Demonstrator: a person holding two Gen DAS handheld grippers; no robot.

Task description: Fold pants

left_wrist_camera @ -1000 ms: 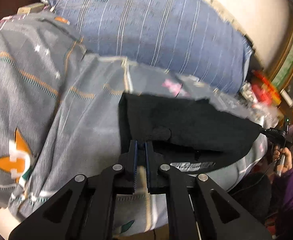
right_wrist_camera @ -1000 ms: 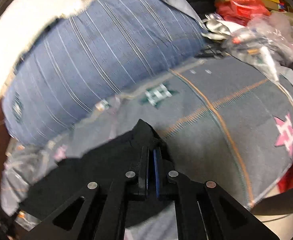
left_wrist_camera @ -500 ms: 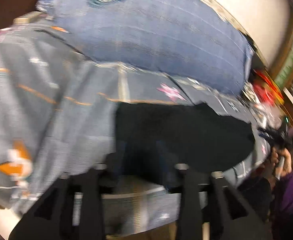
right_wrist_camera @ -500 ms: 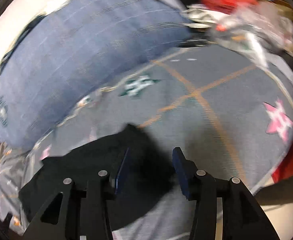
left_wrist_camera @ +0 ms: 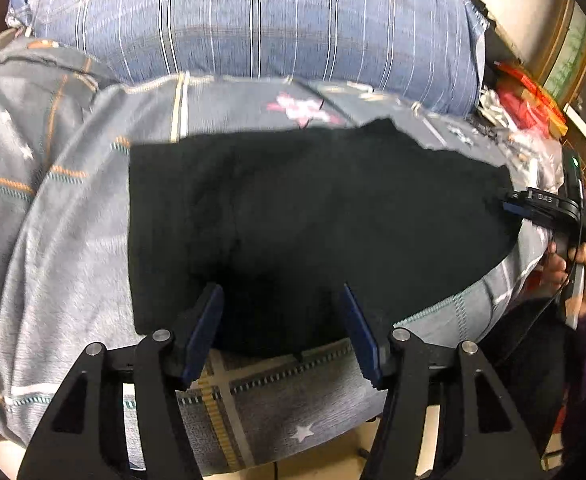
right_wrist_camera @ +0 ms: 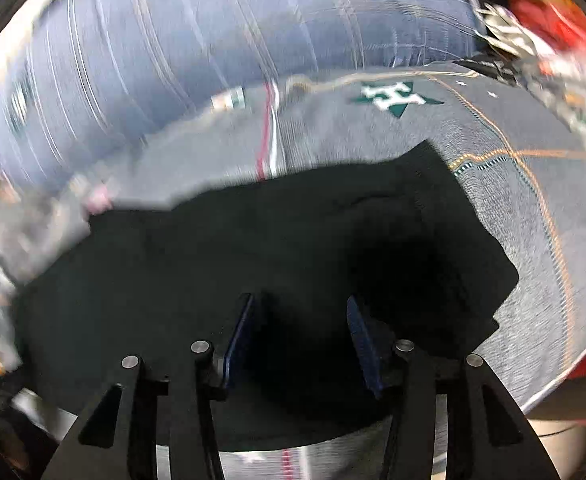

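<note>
My landmark is the pants [left_wrist_camera: 313,220]: one black pair, lying flat in a folded slab on the bed's grey quilt [left_wrist_camera: 73,240], with the blue striped bolster [left_wrist_camera: 253,20] just beyond their far edge.

My left claw [left_wrist_camera: 281,320] is released and its jaws are opening; it hangs over the near edge of the pants with nothing pinched between the pads. My right claw [right_wrist_camera: 299,332] is also released, standing over the pants nearer their right end, and the cloth below it looks untouched, though that view is smeared, so I would not swear the pads are clear of the fabric.

What worries me from here:
- The right end of the pants is uneven, with a stepped corner and a loose layer. If I take only the top layer there, the fold will come out skewed.
- The pants lie close to the near edge of the bed. A drag toward me could pull them over it.
- The quilt is soft and rumpled. A claw coming down too deep could pinch quilt along with pants and lift both.
- Black cloth hides its own creases, so I may misjudge where an edge runs.

Count: one pair of pants, two claws, one quilt, one bolster, and one heap of red clutter [left_wrist_camera: 529,96] beyond the right end of the pants.
</note>
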